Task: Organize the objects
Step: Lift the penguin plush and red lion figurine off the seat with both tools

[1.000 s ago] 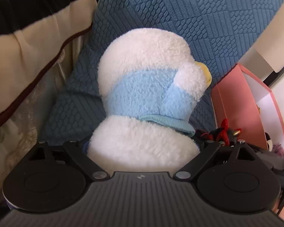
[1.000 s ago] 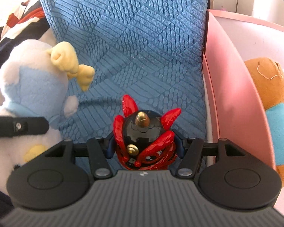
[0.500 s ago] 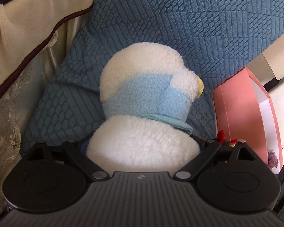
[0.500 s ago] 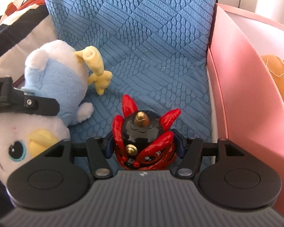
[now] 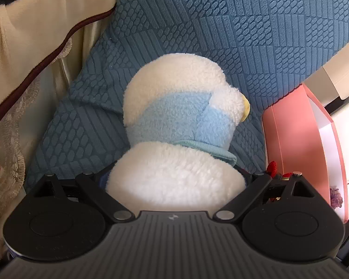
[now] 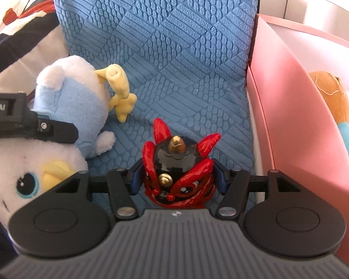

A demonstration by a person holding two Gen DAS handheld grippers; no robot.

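surface: blue textured blanket [image 6: 174, 46], raised geometric pattern, seen across centre and top of both views
left edge: cream fabric with dark red piping [image 5: 35, 34] seen upper left in left wrist view; whether it lies on or beside the blanket cannot be told
right edge: pink box [image 6: 297, 121] set against the blanket's right side
on blanket: white and light blue plush duck [image 6: 65, 107], lower left in right wrist view, yellow feet touching the blanket
contact of red and black figurine [image 6: 179, 172]: hidden, lower centre
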